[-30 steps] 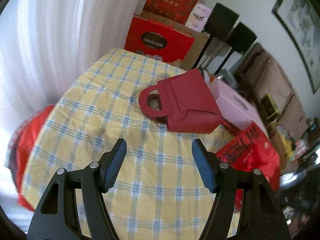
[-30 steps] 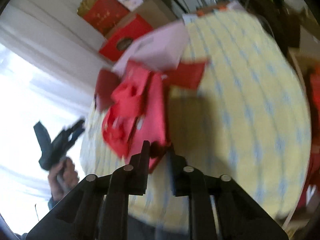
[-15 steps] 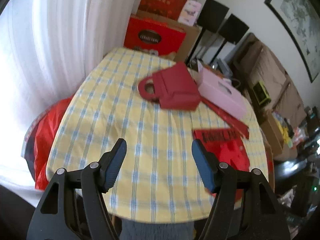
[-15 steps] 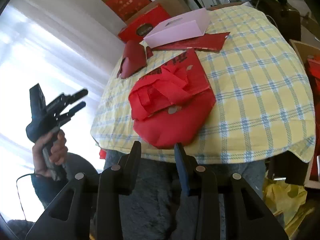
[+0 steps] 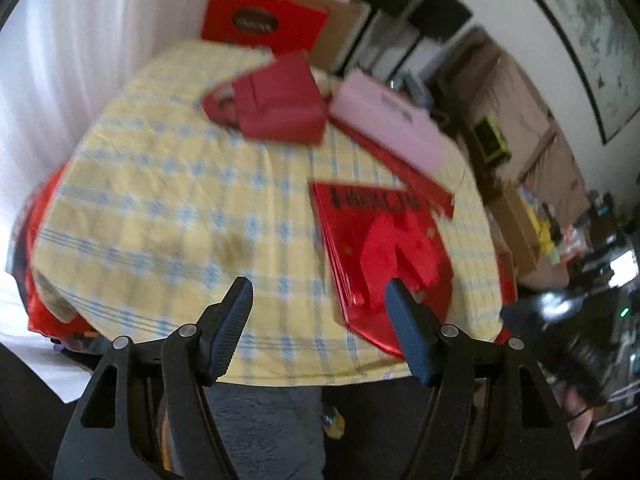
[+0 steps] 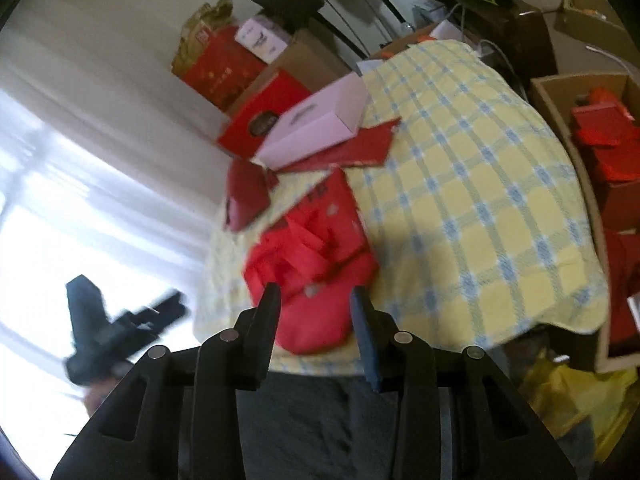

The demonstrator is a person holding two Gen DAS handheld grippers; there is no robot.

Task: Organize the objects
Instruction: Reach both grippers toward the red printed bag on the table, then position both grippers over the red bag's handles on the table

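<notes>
both grippers are held above the near edge of the desk, which is covered with a yellow and blue checked cloth, and both look down and forward over it. the left gripper has its jaws wide open and holds nothing. the right gripper has its jaws partly open, also with nothing between them. in the right wrist view the left gripper shows at the far left, blurred, off the desk edge.

compared with half a second ago, the right jaws stand wider apart, and the right gripper has come nearer to the red bag. the left wrist view is now blurred and turned a little to the right, so the red bag takes more of it.

the red bag lies flat at the near side of the desk, with its loose handles on top. in the right wrist view it is just beyond the jaws, and its near end shows between them. in the left wrist view the red bag is just past the right finger. farther away lie a dark red handbag, a pink box to its right, and a flat red envelope partly under the box.
</notes>
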